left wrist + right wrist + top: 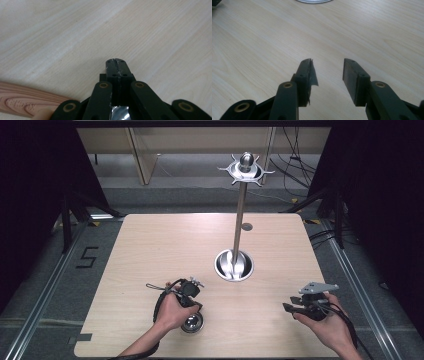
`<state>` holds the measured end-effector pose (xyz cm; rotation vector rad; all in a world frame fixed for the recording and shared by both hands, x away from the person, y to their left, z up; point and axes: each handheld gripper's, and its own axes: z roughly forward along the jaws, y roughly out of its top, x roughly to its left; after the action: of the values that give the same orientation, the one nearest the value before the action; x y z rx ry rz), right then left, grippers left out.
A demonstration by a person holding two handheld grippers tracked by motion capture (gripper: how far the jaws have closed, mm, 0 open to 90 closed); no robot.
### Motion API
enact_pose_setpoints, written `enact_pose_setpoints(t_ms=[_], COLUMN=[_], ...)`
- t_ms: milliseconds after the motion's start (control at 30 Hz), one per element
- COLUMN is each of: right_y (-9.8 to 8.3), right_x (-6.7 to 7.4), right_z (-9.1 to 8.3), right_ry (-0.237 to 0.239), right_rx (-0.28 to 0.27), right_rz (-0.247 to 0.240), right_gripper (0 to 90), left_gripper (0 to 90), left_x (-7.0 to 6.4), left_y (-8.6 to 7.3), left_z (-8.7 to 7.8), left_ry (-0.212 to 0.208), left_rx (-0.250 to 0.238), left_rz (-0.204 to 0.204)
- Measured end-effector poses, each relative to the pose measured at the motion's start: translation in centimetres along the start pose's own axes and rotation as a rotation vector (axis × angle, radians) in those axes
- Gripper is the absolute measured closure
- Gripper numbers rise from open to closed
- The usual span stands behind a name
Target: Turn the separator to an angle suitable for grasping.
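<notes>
Two tools work over the counter [150, 250]. Left tool [117, 65] has its jaws pressed together, nothing between the tips; a shiny steel ladle bowl [192, 322] lies just beneath its body. Right tool [327, 72] gapes empty, well apart from the ladle bowl.

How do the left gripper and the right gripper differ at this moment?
The left gripper has its jaws pressed together; the right gripper has its jaws apart with bare table between them. The left gripper sits beside a shiny round metal thing; the right gripper has nothing near. Both have black jaws.
</notes>
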<state>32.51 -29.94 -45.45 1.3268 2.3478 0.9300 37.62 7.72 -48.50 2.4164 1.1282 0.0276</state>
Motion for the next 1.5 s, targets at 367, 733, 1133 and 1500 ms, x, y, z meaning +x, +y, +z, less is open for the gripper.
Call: enact_pose_setpoints(t_ms=[367, 733, 1133, 1500], right_y=[0.1, 0.1, -0.1, -0.8], right_x=[-0.4, -0.5, -1.0, -1.8], right_z=[-0.2, -0.1, -0.7, -1.2], right_ry=[0.002, -0.001, -0.016, -0.036], right_rx=[0.047, 0.028, 0.01, 0.005], right_rz=[-0.052, -0.071, -0.003, 0.038], right_gripper=[59.1, 58.1, 54.1, 53.6], left_gripper=[89.5, 86.1, 39.0, 34.5], left_x=[0.7, 2.4, 4.9, 6.1], left_y=[-2.9, -5.4, -4.0, -4.8], left_z=[-1.6, -4.4, -6.5, -5.5], left_ry=[0.023, 0.046, 0.25, 0.221], left_rx=[0.085, 0.028, -0.117, -0.127], left_rz=[0.024, -0.033, -0.209, -0.285])
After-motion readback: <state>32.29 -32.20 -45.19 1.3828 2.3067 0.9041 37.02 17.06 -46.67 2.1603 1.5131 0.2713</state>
